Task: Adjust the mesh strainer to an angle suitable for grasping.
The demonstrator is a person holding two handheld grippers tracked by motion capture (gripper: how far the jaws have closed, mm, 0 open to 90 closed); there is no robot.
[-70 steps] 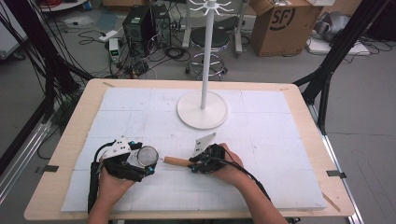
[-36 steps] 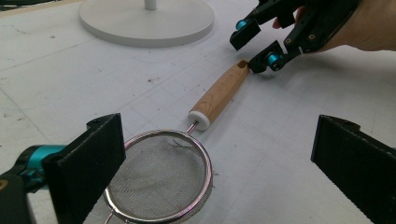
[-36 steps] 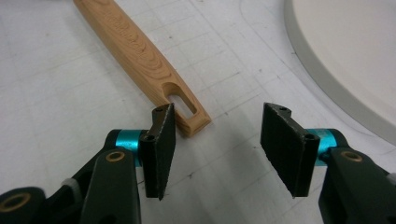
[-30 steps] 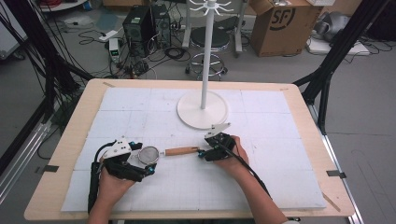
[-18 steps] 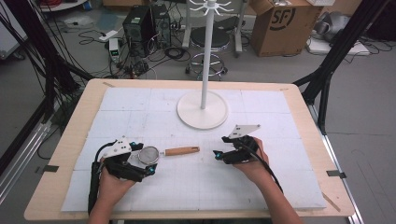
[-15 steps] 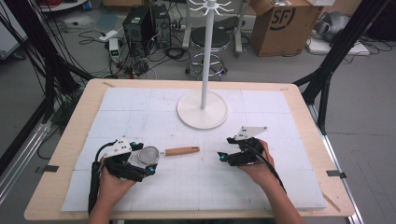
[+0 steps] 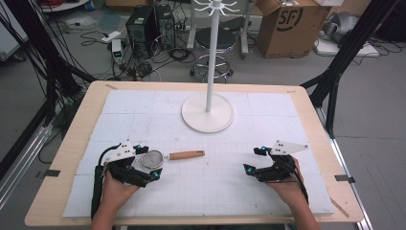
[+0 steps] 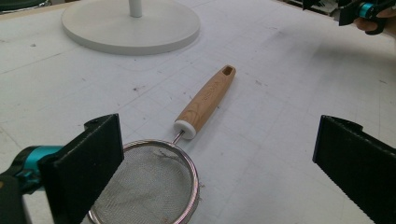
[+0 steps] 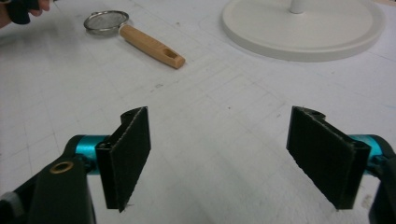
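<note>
Right hand-held gripper (image 7: pixel 254 161) has drawn away, jaws wide; strainer (image 7: pixel 154 159) by left hand-held gripper (image 7: pixel 148 163).

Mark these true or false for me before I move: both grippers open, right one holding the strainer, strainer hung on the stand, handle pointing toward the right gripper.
1. Both grippers are open. True: the left gripper and the right gripper both show jaws spread wide.
2. The right gripper holds the strainer. False: its jaws are empty, well apart from the strainer.
3. The strainer hangs on the stand. False: it lies flat on the table mat.
4. The wooden handle points toward the right gripper. True.
</note>
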